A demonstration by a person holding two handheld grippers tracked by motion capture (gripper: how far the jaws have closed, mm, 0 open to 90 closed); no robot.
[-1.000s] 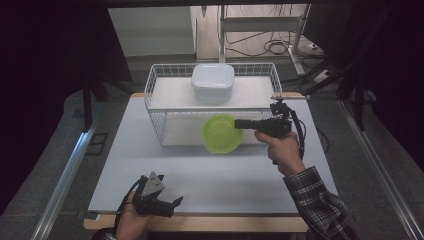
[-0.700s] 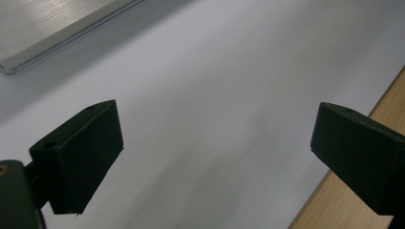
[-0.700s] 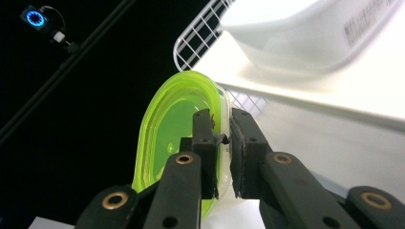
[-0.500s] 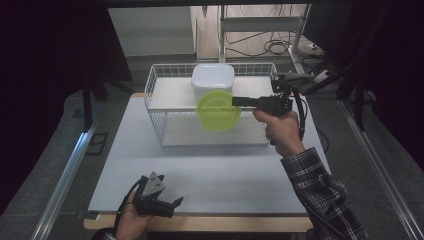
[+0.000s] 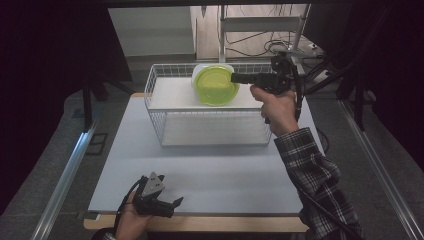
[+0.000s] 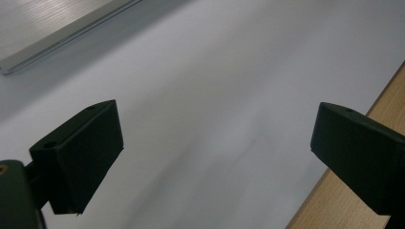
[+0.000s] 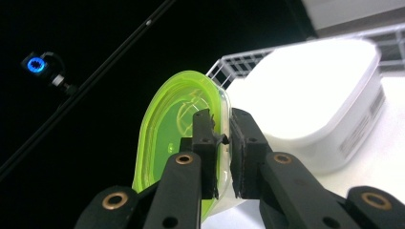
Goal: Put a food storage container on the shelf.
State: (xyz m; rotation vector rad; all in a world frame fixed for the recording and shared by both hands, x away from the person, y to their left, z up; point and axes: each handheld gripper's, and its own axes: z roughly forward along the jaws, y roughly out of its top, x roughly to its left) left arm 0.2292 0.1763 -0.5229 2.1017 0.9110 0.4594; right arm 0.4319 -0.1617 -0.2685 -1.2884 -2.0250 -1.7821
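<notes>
Here the right tongs (image 7: pixel 220 143) clamp the rim of the green lid (image 5: pixel 215 86), held above the white container (image 7: pixel 315 109) in the wire basket (image 5: pixel 210 127). The left tongs (image 6: pixel 215 148) stand apart over the desk (image 5: pixel 200 170).

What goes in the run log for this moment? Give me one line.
right claw: shut on green lid rim | lid: above wire basket, by white container | left claw: open, over table
</notes>
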